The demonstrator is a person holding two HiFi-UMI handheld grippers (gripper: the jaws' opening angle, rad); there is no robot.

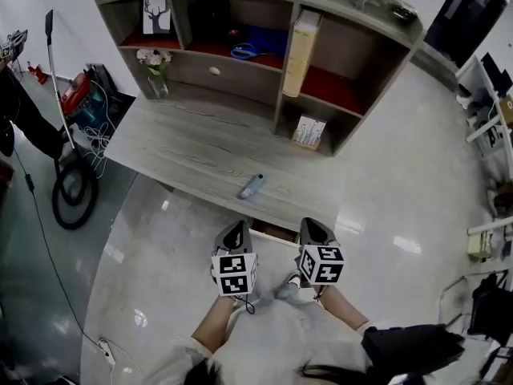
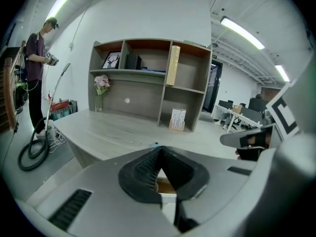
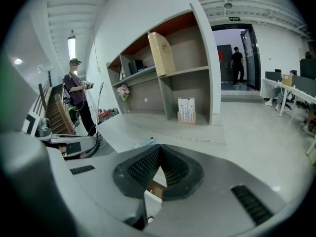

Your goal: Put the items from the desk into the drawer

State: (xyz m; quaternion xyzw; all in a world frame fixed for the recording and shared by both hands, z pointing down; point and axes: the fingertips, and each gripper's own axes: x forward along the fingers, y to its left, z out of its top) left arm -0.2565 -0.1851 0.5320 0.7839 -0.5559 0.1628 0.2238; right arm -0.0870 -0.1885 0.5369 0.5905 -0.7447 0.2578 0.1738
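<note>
- Holding anything?
- No. The left gripper (image 1: 237,231) and right gripper (image 1: 313,228) press their bumpy black pads (image 2: 143,169) together, empty
- The bottle (image 1: 251,186)?
- Lying on the grey wood desk (image 1: 176,152), just beyond their tips

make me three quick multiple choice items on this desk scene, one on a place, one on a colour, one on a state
1. Where is the bottle?
A. lying on the desk near its front edge
B. standing at the desk's back
C. held in a gripper

2. What colour are the handles of the scissors?
A. red
B. blue
C. yellow

3. How do the jaws of the left gripper stand?
A. together, nothing between them
B. wide apart
C. closed on the bottle

Answers: 1 A, the head view shows it on its side by the front edge; 2 B, the loops show blue; 3 A, its own view shows the pads meeting on nothing.
</note>
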